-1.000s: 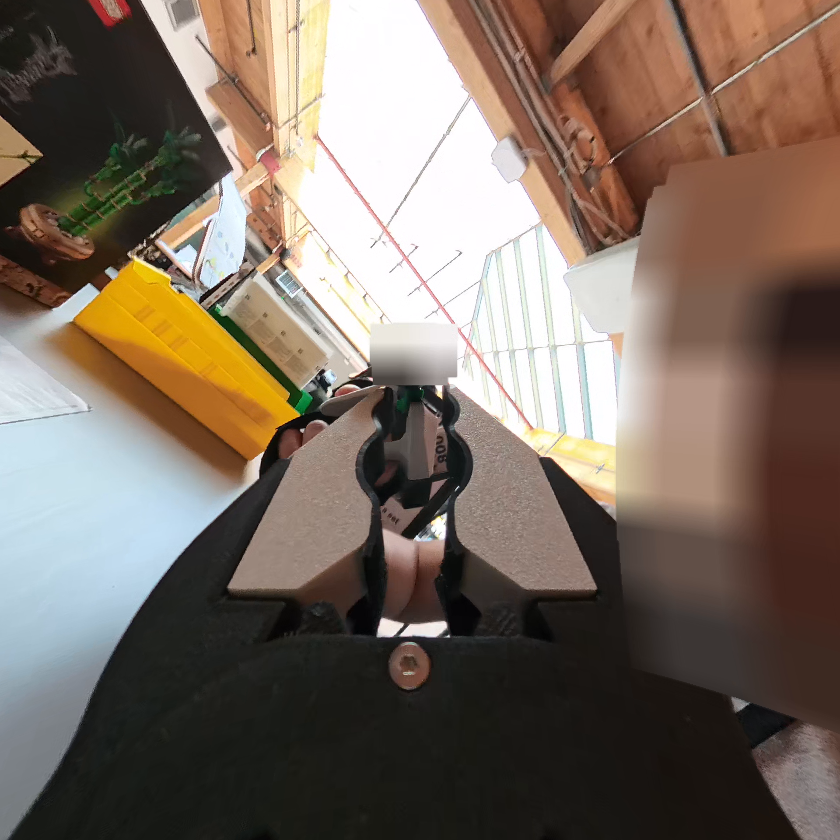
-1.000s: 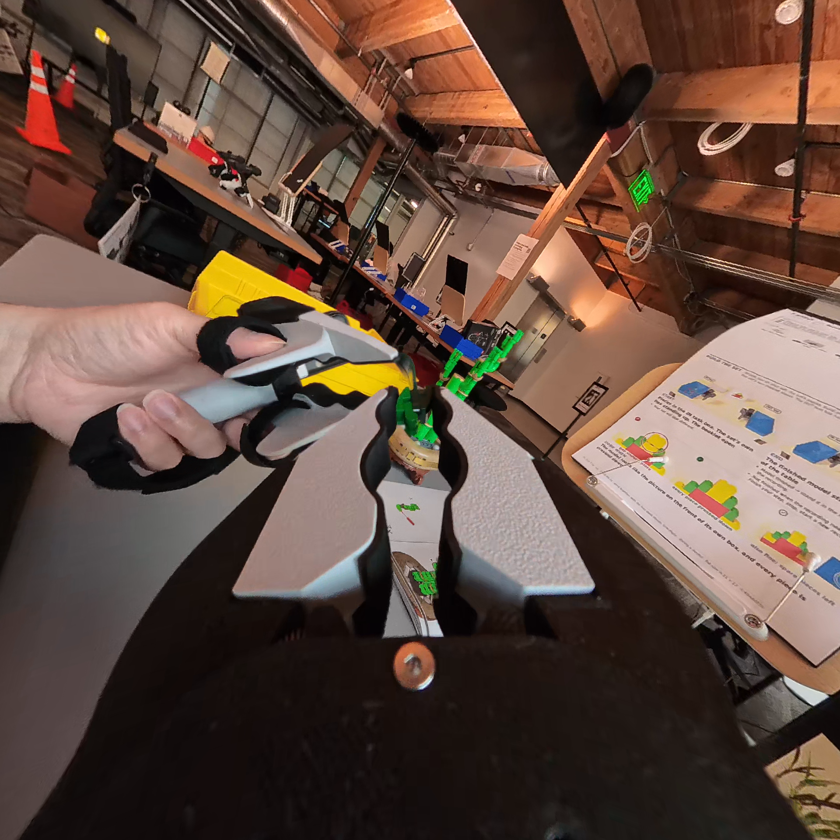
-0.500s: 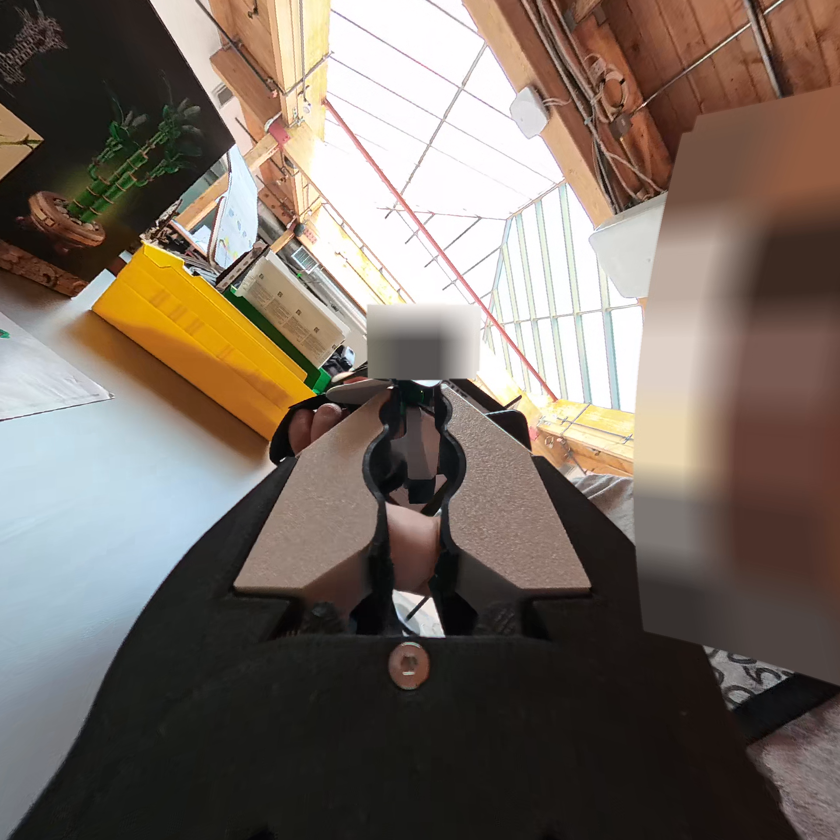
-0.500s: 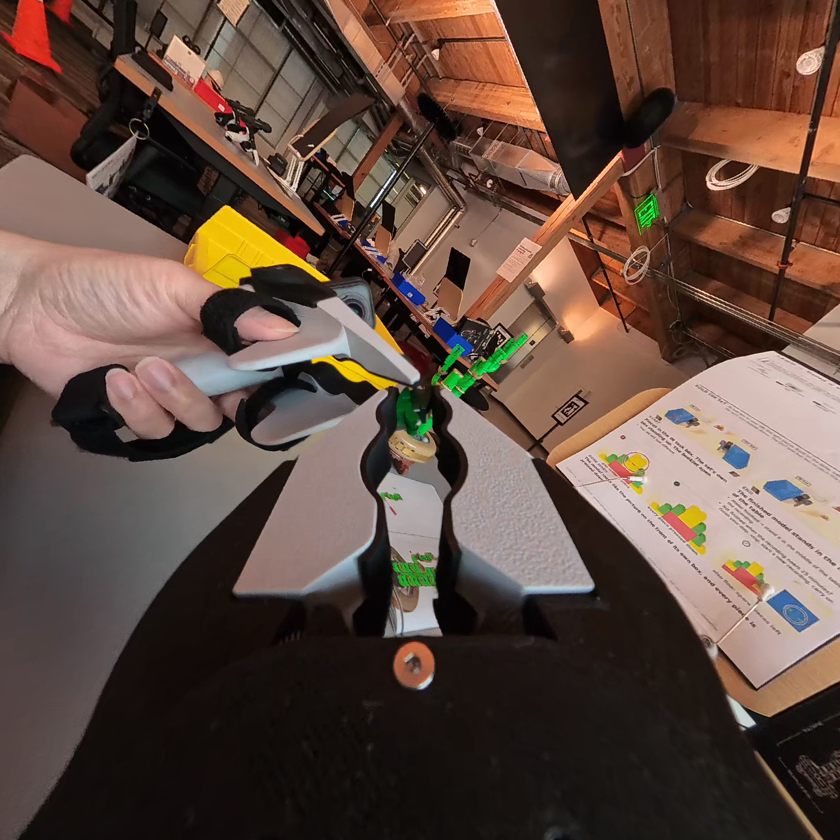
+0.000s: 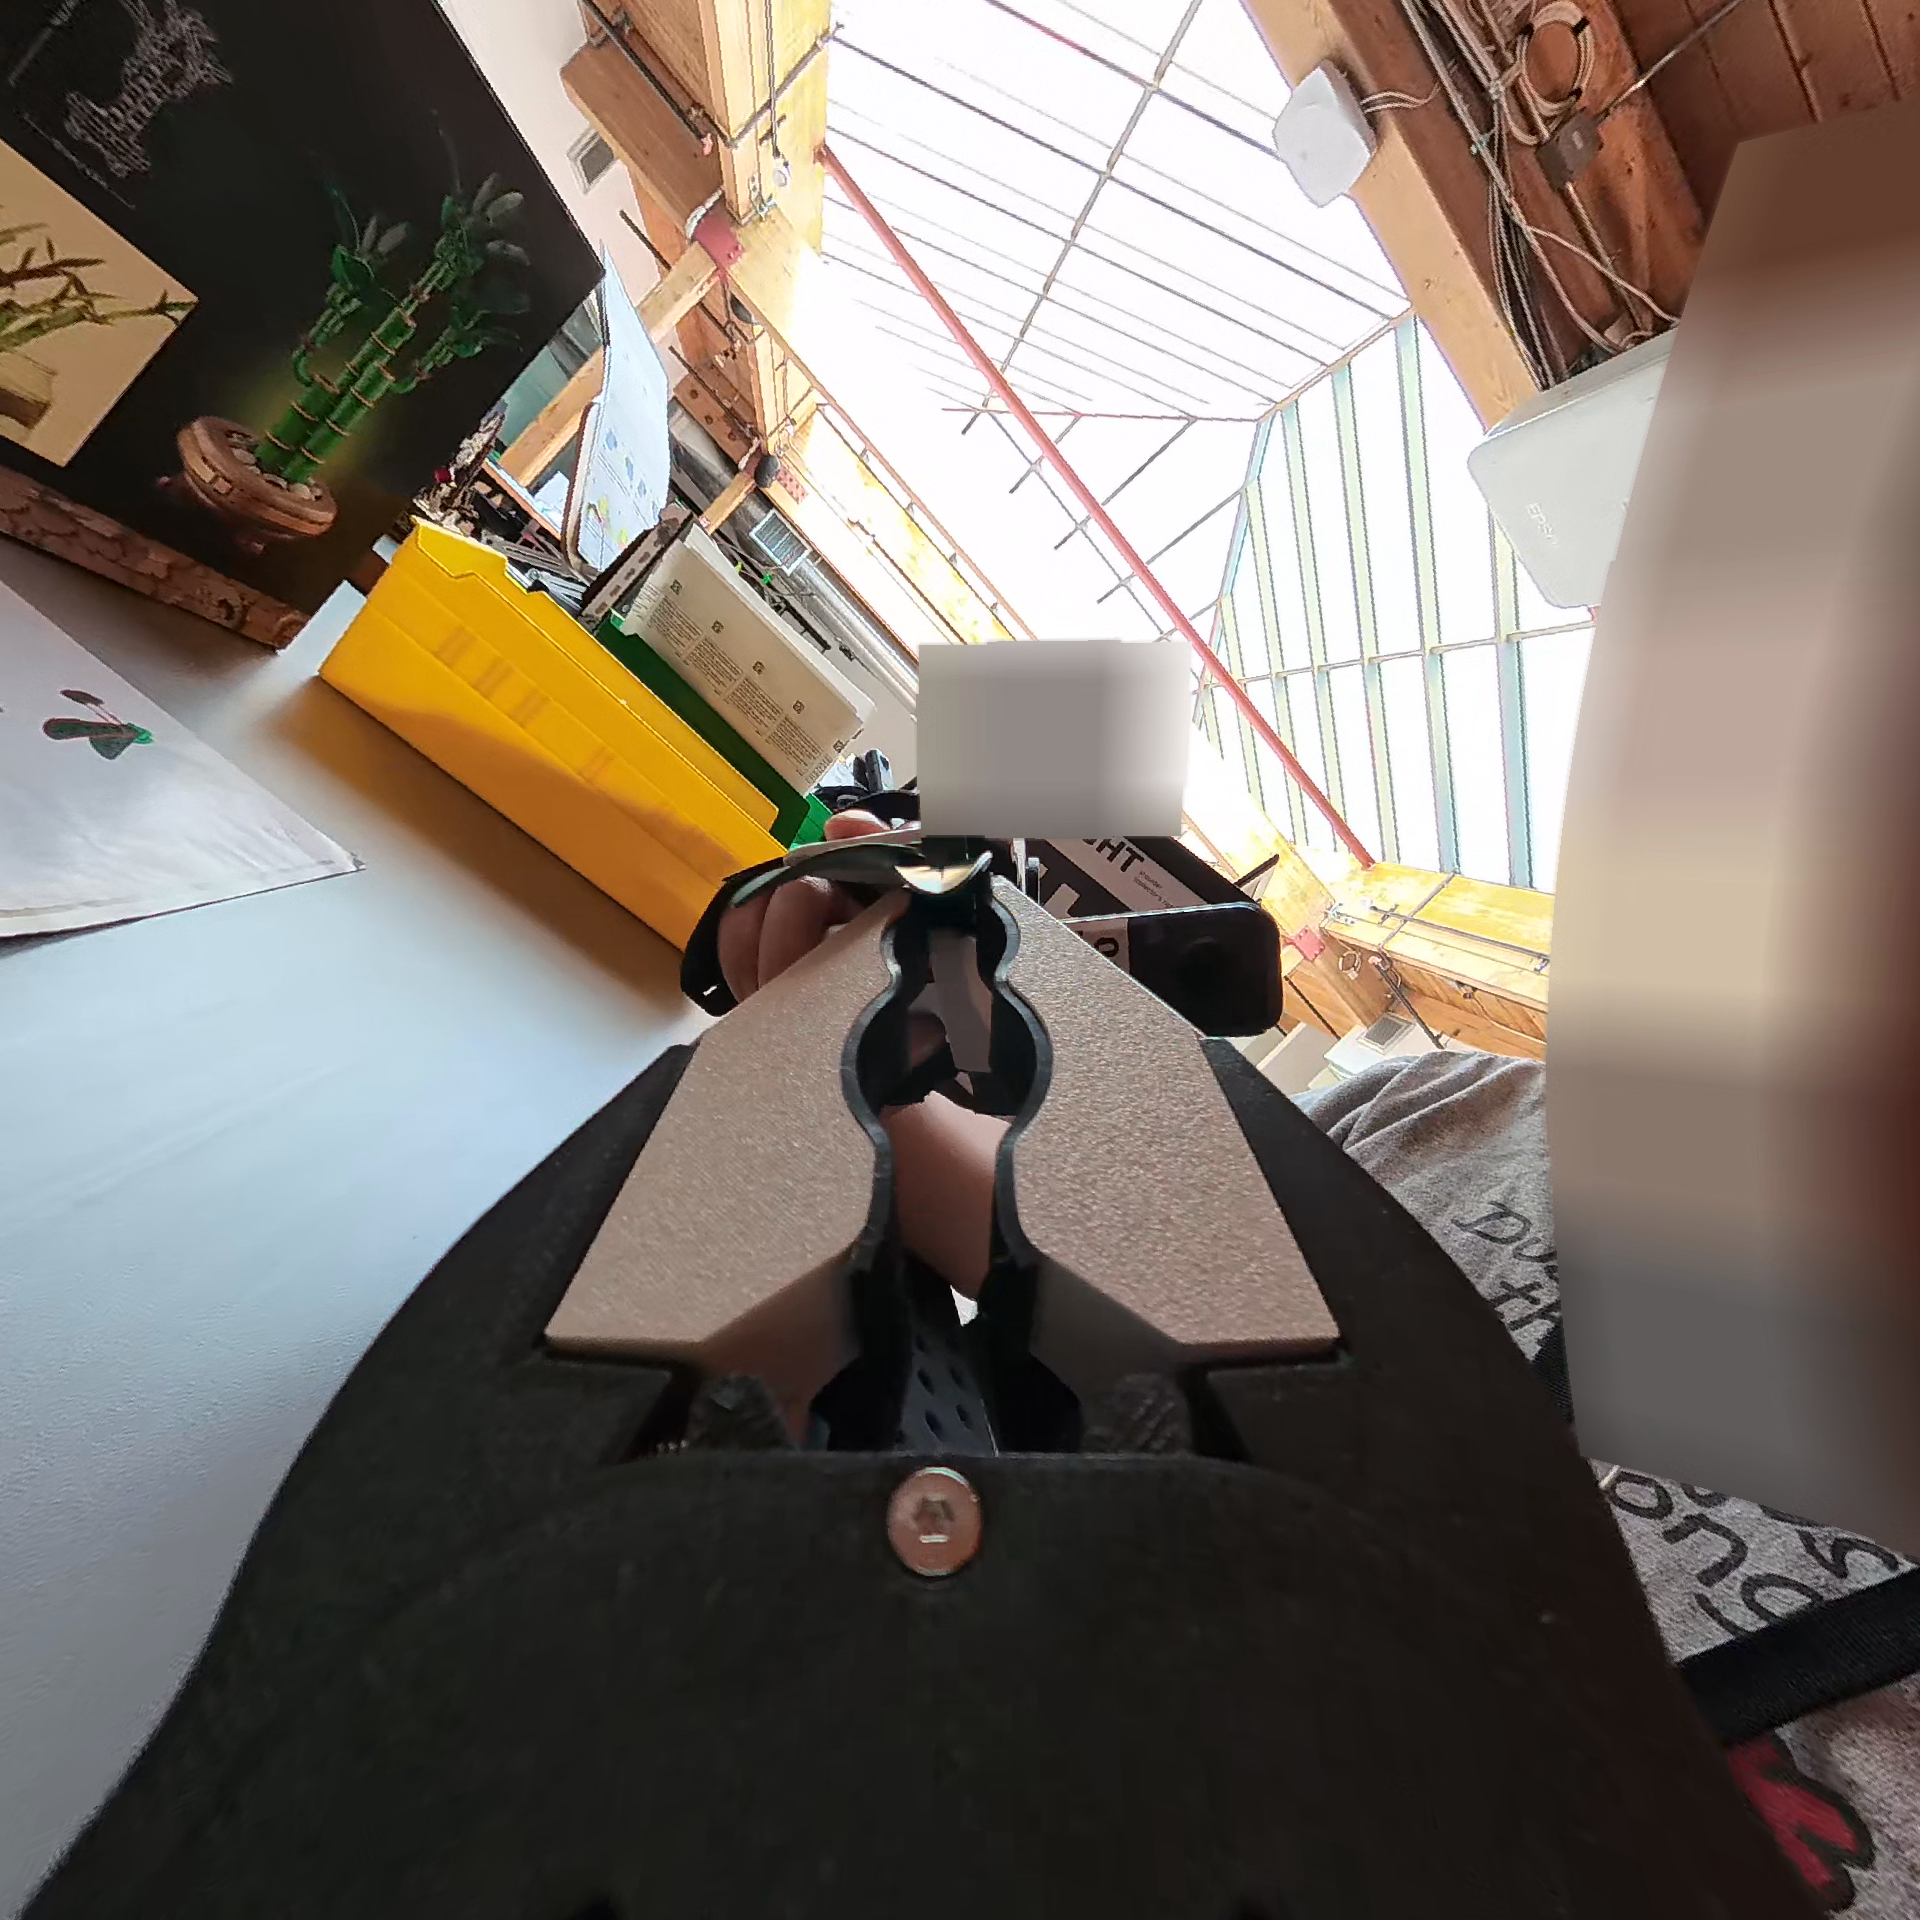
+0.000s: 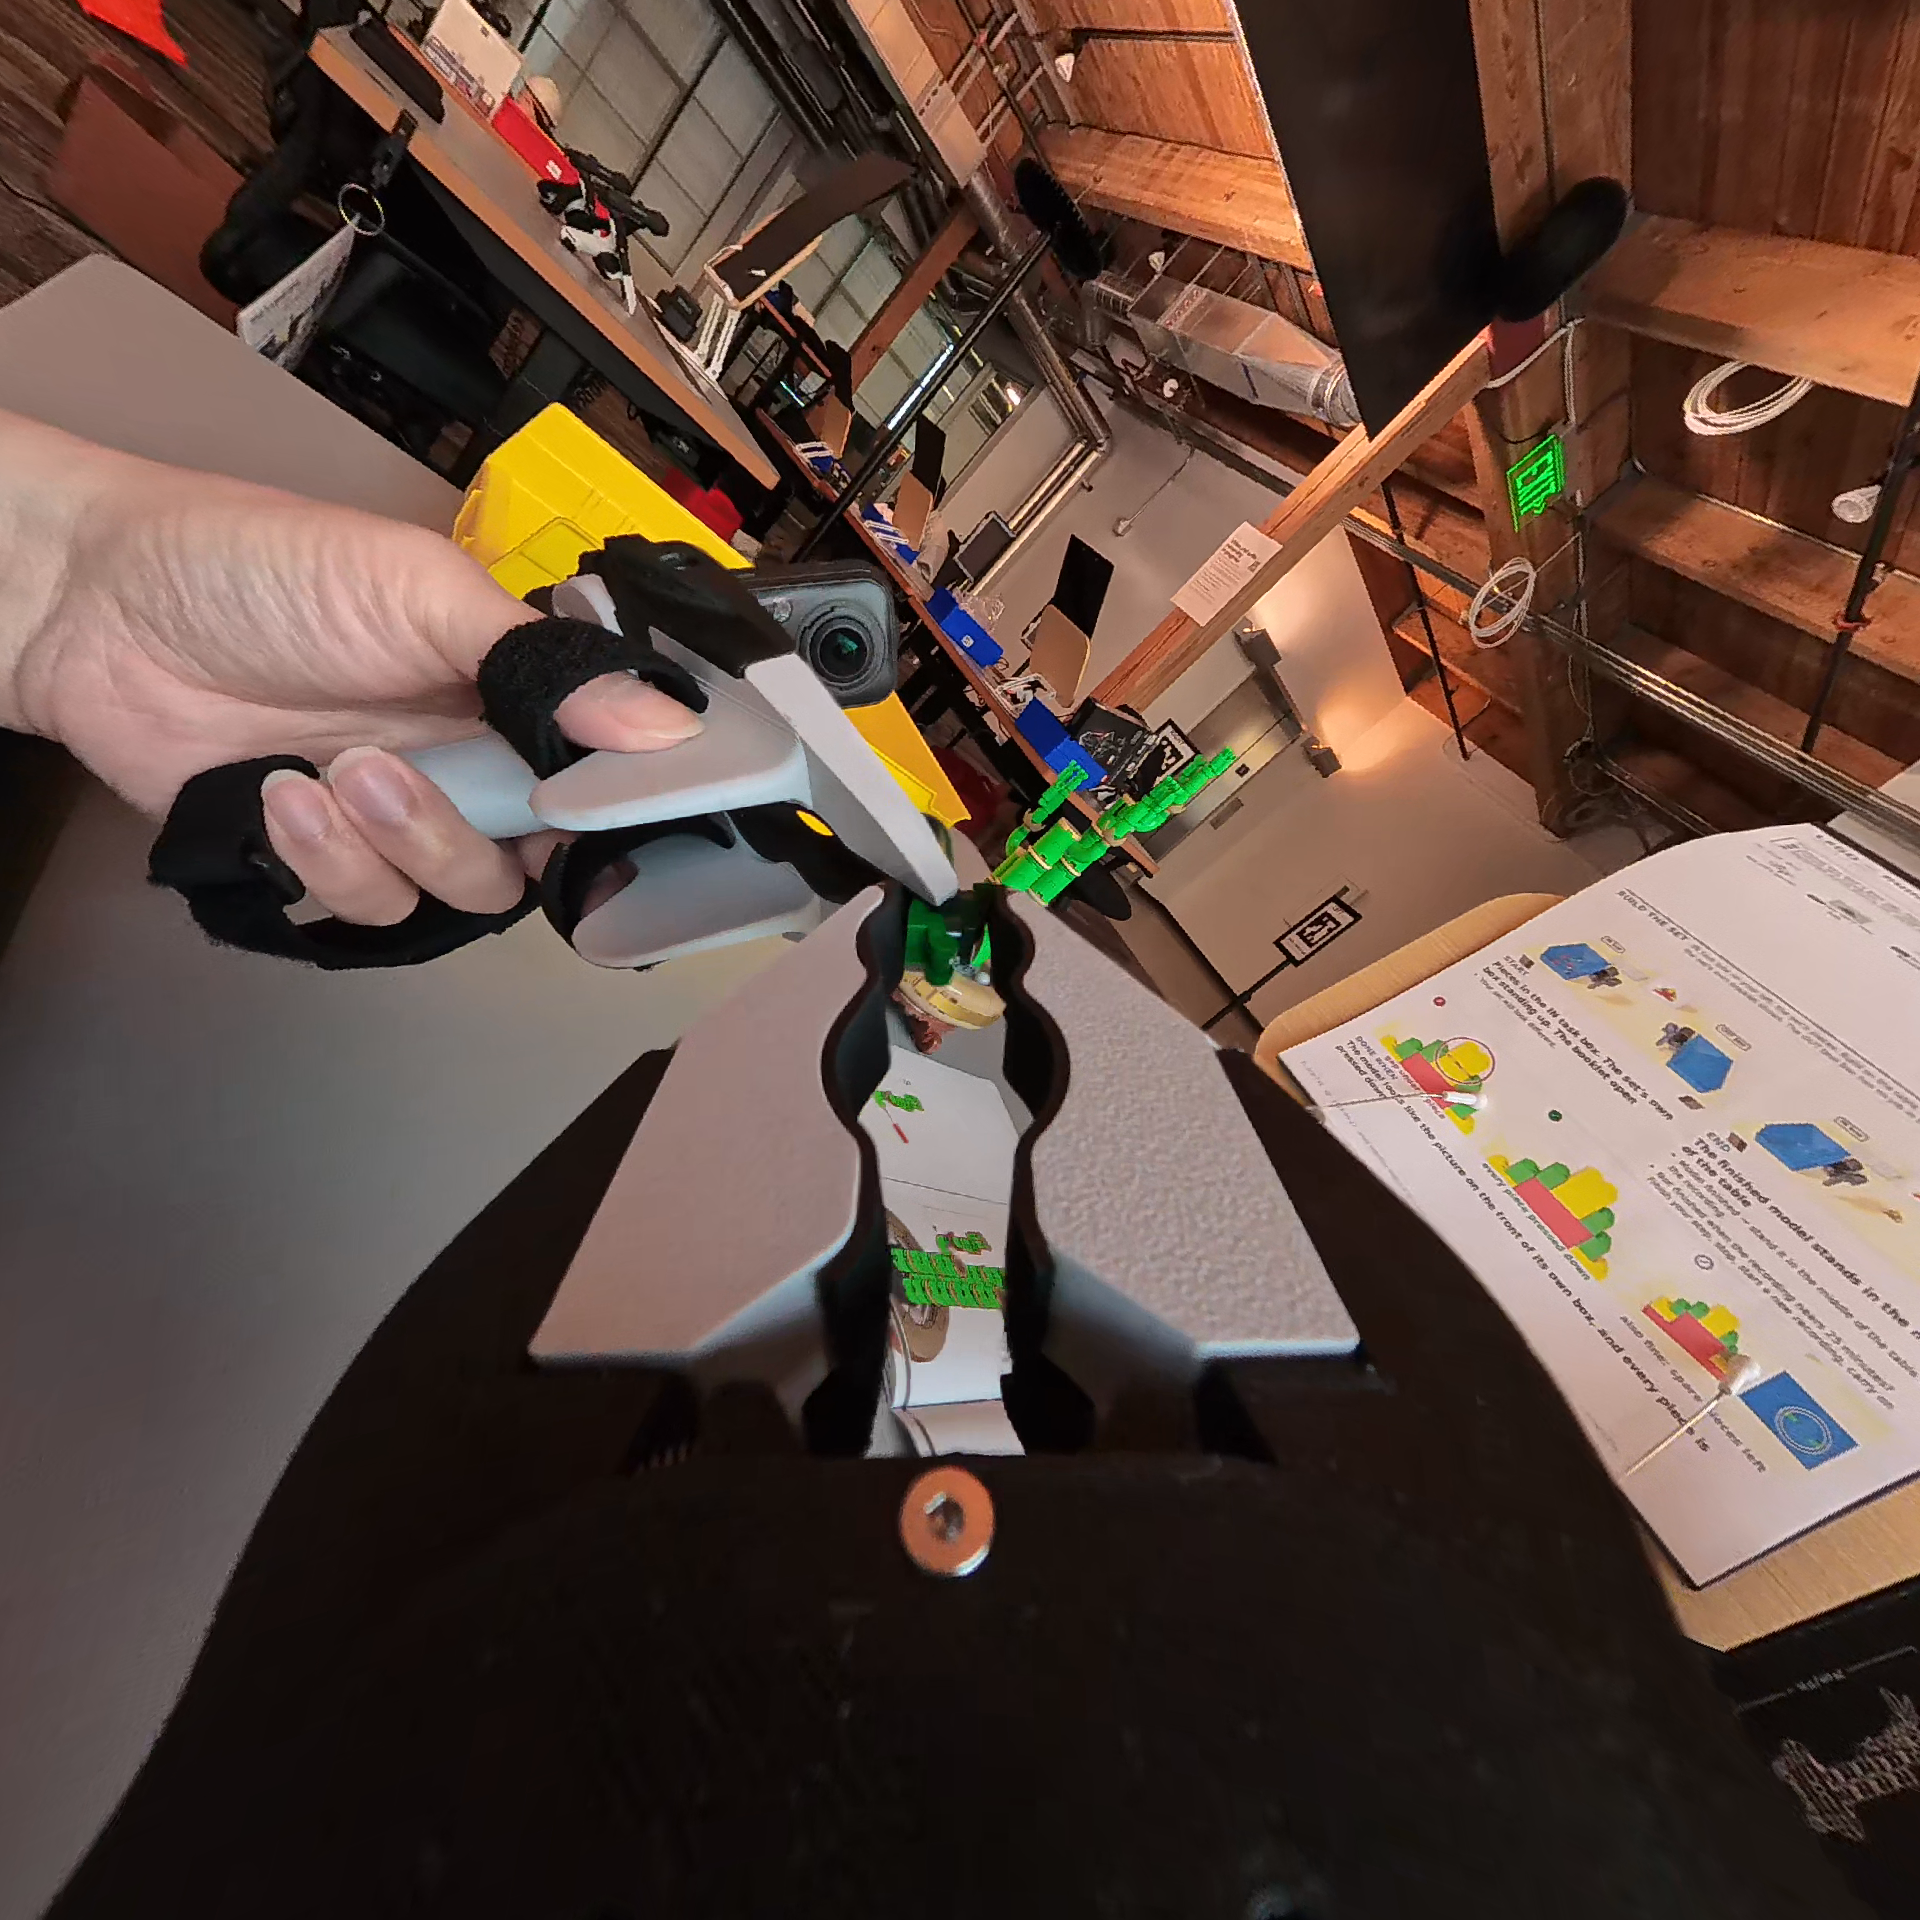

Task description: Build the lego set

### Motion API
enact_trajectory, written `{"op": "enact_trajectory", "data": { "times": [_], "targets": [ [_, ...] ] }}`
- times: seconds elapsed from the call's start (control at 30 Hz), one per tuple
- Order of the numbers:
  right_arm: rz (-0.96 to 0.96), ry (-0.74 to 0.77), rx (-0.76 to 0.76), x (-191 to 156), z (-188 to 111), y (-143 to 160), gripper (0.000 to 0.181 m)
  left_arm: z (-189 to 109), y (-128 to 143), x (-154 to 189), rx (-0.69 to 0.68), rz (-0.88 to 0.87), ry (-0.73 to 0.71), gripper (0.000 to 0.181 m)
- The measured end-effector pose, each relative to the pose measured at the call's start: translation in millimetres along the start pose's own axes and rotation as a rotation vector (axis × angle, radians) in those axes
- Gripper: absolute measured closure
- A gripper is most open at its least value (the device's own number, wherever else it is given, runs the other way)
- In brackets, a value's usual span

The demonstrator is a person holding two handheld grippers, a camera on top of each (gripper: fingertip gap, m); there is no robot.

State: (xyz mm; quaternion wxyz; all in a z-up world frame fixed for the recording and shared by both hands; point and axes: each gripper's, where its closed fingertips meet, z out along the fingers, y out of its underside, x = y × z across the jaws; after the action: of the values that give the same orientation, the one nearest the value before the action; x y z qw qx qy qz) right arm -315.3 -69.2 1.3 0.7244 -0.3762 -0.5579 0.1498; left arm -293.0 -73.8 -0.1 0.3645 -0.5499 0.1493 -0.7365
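In the right wrist view my right gripper (image 6: 945, 920) is shut on the green stalks of the bamboo model (image 6: 1101, 821). The model's round tan pot (image 6: 951, 1000) shows in the gap behind the tips. A hand holds my left gripper (image 6: 930, 883) from the left, with its tip touching the model at my right gripper's tips. In the left wrist view my left gripper (image 5: 940, 891) is shut on a small dark green piece (image 5: 935, 878). The right gripper's black body (image 5: 1195, 956) and a hand sit just behind it.
A yellow bin (image 5: 540, 717) stands at the back of the grey table (image 5: 208, 1143), next to the black set box (image 5: 260, 312). The open booklet (image 5: 125, 810) lies on the table. An instruction sheet on a board (image 6: 1610, 1195) lies to the right. Both grippers' tips are close together, under 4 cm apart.
Both grippers have stayed tip to tip while turning. The left gripper has rolled so its camera now faces the right view. The left view has swung to show more of the box and booklet.
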Motion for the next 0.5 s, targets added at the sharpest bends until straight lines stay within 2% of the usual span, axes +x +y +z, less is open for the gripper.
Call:
{"op": "enact_trajectory", "data": {
  "times": [0.5],
  "targets": [
    [0.046, -0.024, -0.030, -1.1, -0.3, 1.3, 0.168, 0.0, 1.3, -1.1, -0.007, -0.007, -0.004, 0.175]
  ]
}}
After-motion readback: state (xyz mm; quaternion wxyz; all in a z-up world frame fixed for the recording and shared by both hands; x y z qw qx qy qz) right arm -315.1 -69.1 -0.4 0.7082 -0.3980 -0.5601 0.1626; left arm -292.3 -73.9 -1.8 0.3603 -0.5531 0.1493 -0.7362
